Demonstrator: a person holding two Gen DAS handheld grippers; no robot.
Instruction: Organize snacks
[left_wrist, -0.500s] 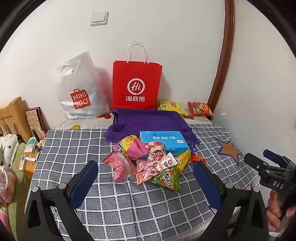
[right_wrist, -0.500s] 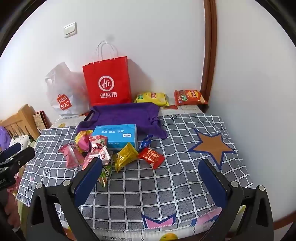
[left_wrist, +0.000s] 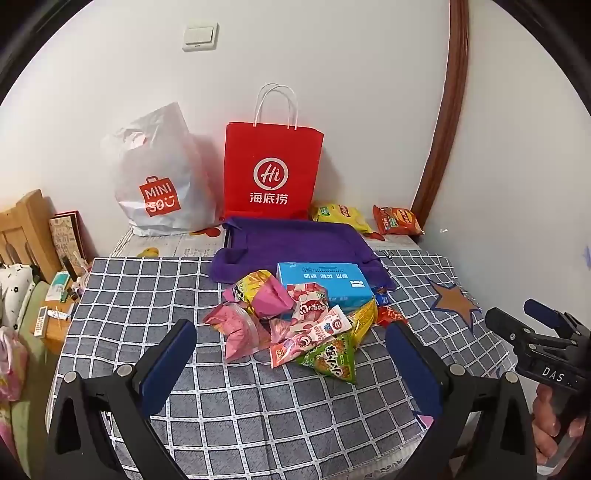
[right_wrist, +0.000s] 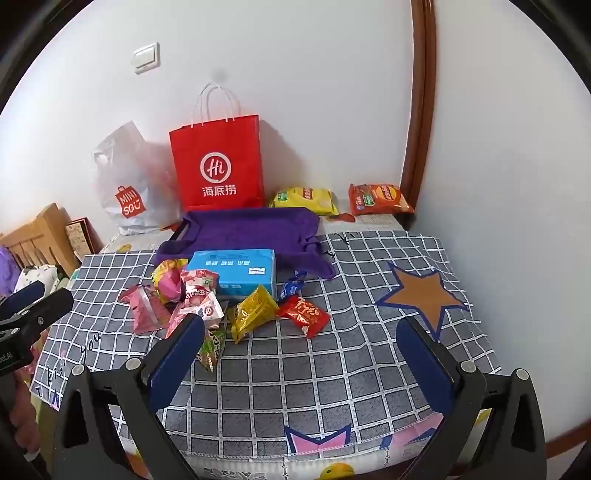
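Left tool (left_wrist: 291, 354): jaws spread wide, nothing between them, held above the near part of the desk (left_wrist: 258, 417), which wears a grey checked cloth. Right tool (right_wrist: 299, 354): jaws likewise wide apart and empty, over the near right part of the cloth

Snack pile (left_wrist: 295, 321), just beyond the left tool's tips: green triangular packet (left_wrist: 330, 360) nearest; pink packets (left_wrist: 240, 328); strawberry-print sachets (left_wrist: 308, 325); yellow packet (right_wrist: 253, 312); red packet (right_wrist: 304, 314) lying slightly apart to the right; small blue sachet (right_wrist: 291, 286) behind it. All loose on the cloth, several overlapping

Blue box (left_wrist: 323, 282): flat, touching the back of the pile, its far edge on the purple tray (left_wrist: 295, 240). Tray holds nothing else visible

Back row against the wall: white plastic bag (left_wrist: 162, 177), red paper bag (left_wrist: 271, 170) upright, yellow crisp bag (left_wrist: 341, 216), orange crisp bag (left_wrist: 397, 221), the last two well apart from the pile

Brown star patch (right_wrist: 421, 295) on the cloth at right
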